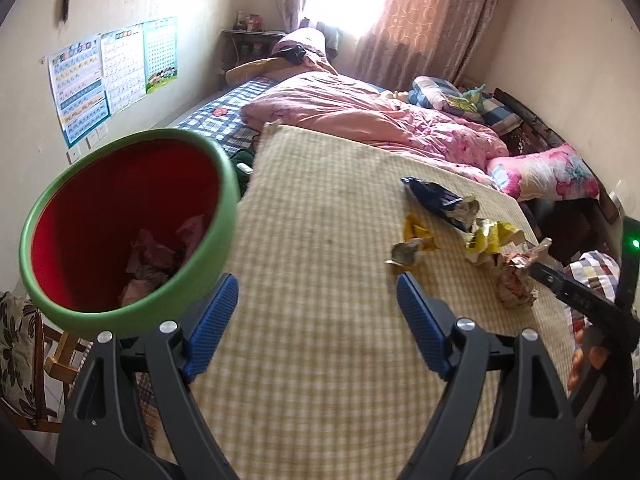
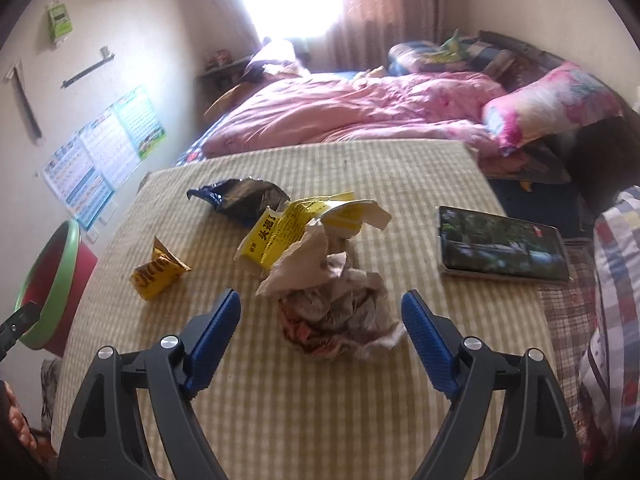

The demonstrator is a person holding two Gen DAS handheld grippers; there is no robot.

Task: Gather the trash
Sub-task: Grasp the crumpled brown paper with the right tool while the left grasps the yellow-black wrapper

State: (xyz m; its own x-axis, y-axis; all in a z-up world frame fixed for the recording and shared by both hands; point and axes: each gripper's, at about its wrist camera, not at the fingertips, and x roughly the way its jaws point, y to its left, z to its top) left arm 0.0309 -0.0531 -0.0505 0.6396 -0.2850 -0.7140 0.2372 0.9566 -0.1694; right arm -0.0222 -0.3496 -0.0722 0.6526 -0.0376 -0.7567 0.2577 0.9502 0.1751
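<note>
Dark wrapper (image 2: 240, 200) lies flat, long axis seemingly toward bin (image 2: 52, 280).

Counted on the checked tabletop (image 2: 400, 184): four pieces of trash, namely one crumpled paper wad (image 2: 340, 312), one large yellow packet (image 2: 296, 228), one small yellow wrapper (image 2: 158, 274) and one dark blue wrapper (image 2: 240, 196). One tablet (image 2: 500, 246). One red bin (image 1: 128, 224), green-rimmed, beside it.

The surface (image 2: 360, 400), covered in a yellow-and-white checked mat, is carrying loose trash: a crumpled paper wad (image 2: 336, 312), a yellow printed wrapper (image 2: 296, 232) touching it, a dark blue bag (image 2: 240, 196) behind, and a small yellow packet (image 2: 158, 274) lying apart. A tablet (image 2: 500, 246) is resting flat near one edge.
</note>
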